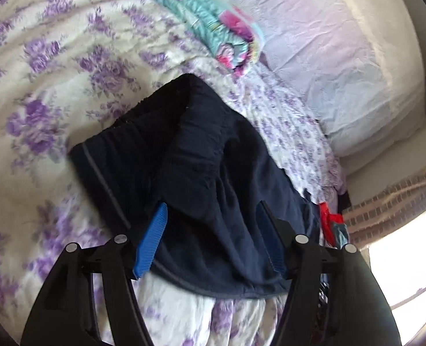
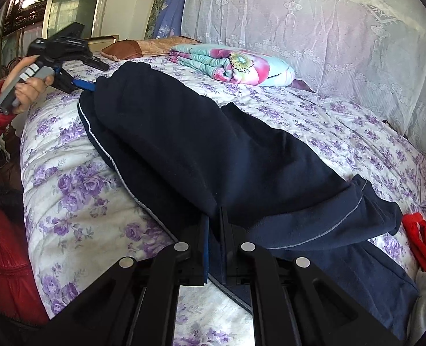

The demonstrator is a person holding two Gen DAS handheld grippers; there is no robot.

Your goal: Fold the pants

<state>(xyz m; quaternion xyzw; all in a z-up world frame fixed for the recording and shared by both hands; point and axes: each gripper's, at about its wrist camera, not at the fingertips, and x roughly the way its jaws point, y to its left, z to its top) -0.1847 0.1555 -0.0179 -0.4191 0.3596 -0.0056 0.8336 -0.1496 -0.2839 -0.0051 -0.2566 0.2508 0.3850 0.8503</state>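
Dark navy pants [image 2: 201, 150] with thin grey piping lie lengthwise on a bed with a purple-flowered sheet [image 2: 77, 190]. My right gripper [image 2: 214, 216] is shut on the near fold of the pants, fabric pinched between its blue pads. In the left wrist view the pants [image 1: 189, 173] lie bunched between the wide-apart blue fingers [image 1: 153, 239] of my left gripper [image 1: 213, 207], which is open over the cloth. The left gripper [image 2: 83, 84] also shows in the right wrist view at the pants' far end, held by a hand.
A folded teal and pink floral blanket [image 2: 236, 65] lies at the head of the bed beside large lace-covered pillows [image 2: 313, 28]. Red and other clothes [image 2: 420, 245] lie at the bed's right edge. A person in a red jacket [image 2: 2, 259] stands at left.
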